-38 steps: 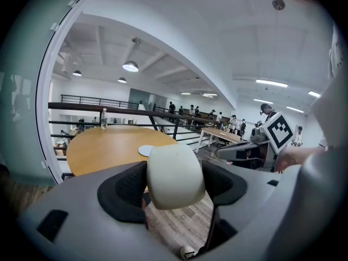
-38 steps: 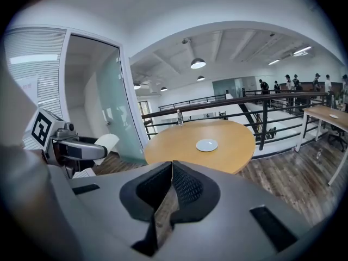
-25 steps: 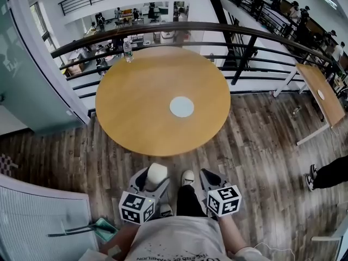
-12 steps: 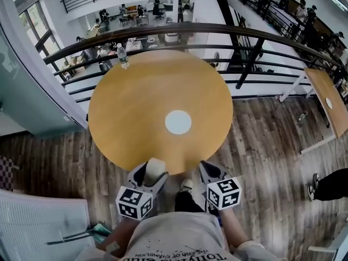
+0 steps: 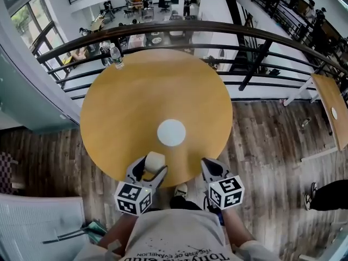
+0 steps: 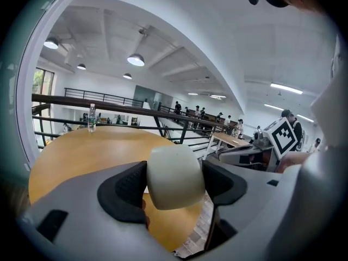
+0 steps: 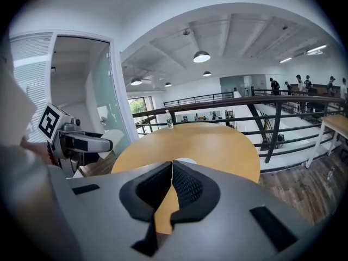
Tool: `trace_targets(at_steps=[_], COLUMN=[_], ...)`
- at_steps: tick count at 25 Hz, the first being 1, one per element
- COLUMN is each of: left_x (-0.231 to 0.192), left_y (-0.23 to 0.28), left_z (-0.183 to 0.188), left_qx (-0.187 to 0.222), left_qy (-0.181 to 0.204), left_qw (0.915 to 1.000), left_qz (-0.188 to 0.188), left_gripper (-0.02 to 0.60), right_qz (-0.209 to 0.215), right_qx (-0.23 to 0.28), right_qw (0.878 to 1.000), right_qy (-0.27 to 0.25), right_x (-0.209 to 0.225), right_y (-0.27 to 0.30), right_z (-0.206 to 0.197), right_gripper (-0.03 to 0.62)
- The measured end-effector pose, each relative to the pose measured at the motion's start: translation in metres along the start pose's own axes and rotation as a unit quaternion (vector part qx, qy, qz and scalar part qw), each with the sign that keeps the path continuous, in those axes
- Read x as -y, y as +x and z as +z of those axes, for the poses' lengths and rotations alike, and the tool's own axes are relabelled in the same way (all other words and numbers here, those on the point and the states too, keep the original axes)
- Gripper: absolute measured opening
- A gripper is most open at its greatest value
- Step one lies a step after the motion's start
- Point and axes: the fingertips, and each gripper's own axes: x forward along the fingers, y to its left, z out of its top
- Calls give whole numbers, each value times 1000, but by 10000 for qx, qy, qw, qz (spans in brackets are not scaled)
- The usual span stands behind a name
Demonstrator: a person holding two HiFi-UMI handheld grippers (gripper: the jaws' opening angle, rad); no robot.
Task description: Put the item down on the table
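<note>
Both grippers have come forward since a second ago. Back then they hung over the floor short of the rim, now they're over the near edge of the round wooden surface (image 5: 141, 91) at 6 o'clock. That surface is the big thing here and it's nearly bare, with a railing (image 5: 228, 31) curving round its far side from 9 through 12 to 3 o'clock.

Left gripper (image 5: 151, 165) has its fingers (image 6: 126, 191) closed in on the white item (image 6: 175, 175), pads against both sides, so it's held and looks to be clear of the wood. Right gripper (image 5: 211, 165) is at about 5 o'clock, fingers pressed together with nothing between them.

White disc (image 5: 171, 132) sits dead centre, just past the item toward 12. The item itself is at 6 o'clock, just inside the rim. Its long axis looks to run out along the fingers toward 12, though I wouldn't swear to it. Water bottle (image 5: 115, 55) stands way off at 11 o'clock by the far edge.

What matters for the put-down, I reckon, is that the item is in the left fingers and only barely over the wood, with the rim right underneath. Going a bit further toward 12 should give safer footing. There's loads of open room toward 9 and 3, with only the disc to steer round.
</note>
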Motion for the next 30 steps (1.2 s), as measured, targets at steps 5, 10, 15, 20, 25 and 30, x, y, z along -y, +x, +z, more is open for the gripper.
trace_targets(at_steps=[5,10,15,20,25,30], left_x=[-1,-11,-34,-51,-51,-56], left_y=[15,23,25,31,41,58], left_z=[9,12,16,22,18,15], left_qx=[-141,-262,-351,-411,-534,-633], left_qy=[-38,-52,38,170,157,177], left_qw=[9998,9996,9994,9990,9983,9976], left_qz=[127,92,72,-24,-143,-197], left_gripper=[333,333,333,333,333,333], right_qz=[157,131,-135,-309,-414,-454], right_qx=[-124,-196,-165,-175,-190,-249], right_qw=[9998,9997,9993,9985,9977,9971], right_qy=[20,74,321,412,498,563], right_x=[15,16,19,20,26,36], right_y=[14,24,28,32,34,45], right_z=[10,14,13,12,11,5], right_gripper=[26,26,26,26,26,26])
